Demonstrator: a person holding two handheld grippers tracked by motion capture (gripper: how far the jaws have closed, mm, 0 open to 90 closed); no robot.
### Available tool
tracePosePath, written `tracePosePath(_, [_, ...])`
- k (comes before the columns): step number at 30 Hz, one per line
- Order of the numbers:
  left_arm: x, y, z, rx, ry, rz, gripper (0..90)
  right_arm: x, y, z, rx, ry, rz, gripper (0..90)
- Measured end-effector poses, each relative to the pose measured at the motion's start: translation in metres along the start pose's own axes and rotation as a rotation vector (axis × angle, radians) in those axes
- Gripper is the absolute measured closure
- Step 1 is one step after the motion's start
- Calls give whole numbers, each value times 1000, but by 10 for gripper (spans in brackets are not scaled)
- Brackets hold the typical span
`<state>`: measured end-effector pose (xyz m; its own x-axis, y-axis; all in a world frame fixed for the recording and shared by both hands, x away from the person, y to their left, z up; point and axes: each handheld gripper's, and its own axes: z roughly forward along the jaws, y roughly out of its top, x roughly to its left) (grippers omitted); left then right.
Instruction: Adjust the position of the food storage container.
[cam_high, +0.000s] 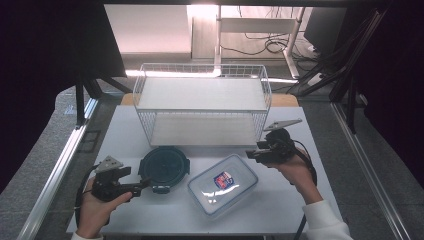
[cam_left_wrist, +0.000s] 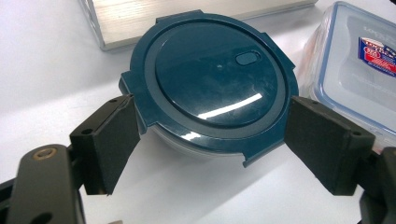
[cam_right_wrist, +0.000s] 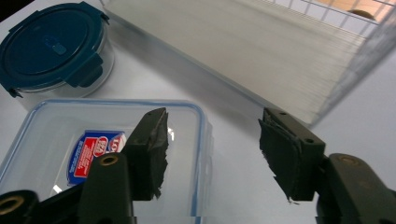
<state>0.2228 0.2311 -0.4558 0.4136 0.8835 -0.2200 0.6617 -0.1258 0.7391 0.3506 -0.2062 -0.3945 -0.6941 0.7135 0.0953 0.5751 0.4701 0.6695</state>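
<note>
On the white desk (cam_high: 150, 127), near its front left, sits the round container (cam_high: 164, 167) with a dark teal clip-on lid; the left gripper (cam_high: 142, 186) has its jaws spread wide on either side of it, pads close to the rim but whether they press I cannot tell. Just beside it lies the clear rectangular container (cam_high: 223, 184), blue-rimmed, with a red-and-blue label. The right gripper (cam_high: 248, 154) hovers above that box's far corner, jaws partly open and empty. Behind stands a white wire rack (cam_high: 202, 102) with two shelves. The left gripper view shows an oval vent tab (cam_left_wrist: 247, 58) on the glossy lid; the right gripper view shows worn, ragged jaw pads (cam_right_wrist: 280, 154). Grey floor surrounds the desk.
</note>
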Motion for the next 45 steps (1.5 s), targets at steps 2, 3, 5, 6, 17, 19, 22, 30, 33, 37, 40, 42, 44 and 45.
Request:
tracePosePath(2, [2,0,-1,-2,1,-3,180,2,4,4,5,3,-12,455])
tracePosePath(3, [2,0,-2,-4,0,-6,180,4,6,7,11,4,-15,468])
tracePosePath(5, [2,0,-3,-8,1,-6,180,6,10,11,17,7,-29,495])
tracePosePath(6, [2,0,-3,-9,1,-5,180,8,12,13,23,9,-37,509])
tracePosePath(17, [1,-1,-1,4,2,6,180,12,31,41,102,27,-96,734])
tracePosePath(19, [-1,-1,-3,-2,1,5,180,13,34,46,115,28,-112,798])
tracePosePath(22, [-2,0,-4,-6,0,12,180,16,38,55,139,23,-141,866])
tracePosePath(30, [-2,0,-2,3,-1,17,180,32,54,87,227,-17,-234,884])
tracePosePath(33, [-2,-1,-3,0,2,15,180,36,54,99,244,-8,-247,884])
tracePosePath(37, [-1,-1,-3,1,3,17,181,40,52,114,279,-5,-259,884])
tracePosePath(40, [-2,-1,-3,3,2,17,181,43,49,124,326,-28,-287,884])
tracePosePath(42, [-2,0,-2,2,4,19,184,43,48,127,347,-36,-295,884])
tracePosePath(44, [-3,0,-2,2,4,21,184,42,47,129,363,-38,-297,885])
tracePosePath(45, [-3,0,-2,3,4,22,184,41,46,130,373,-34,-296,884])
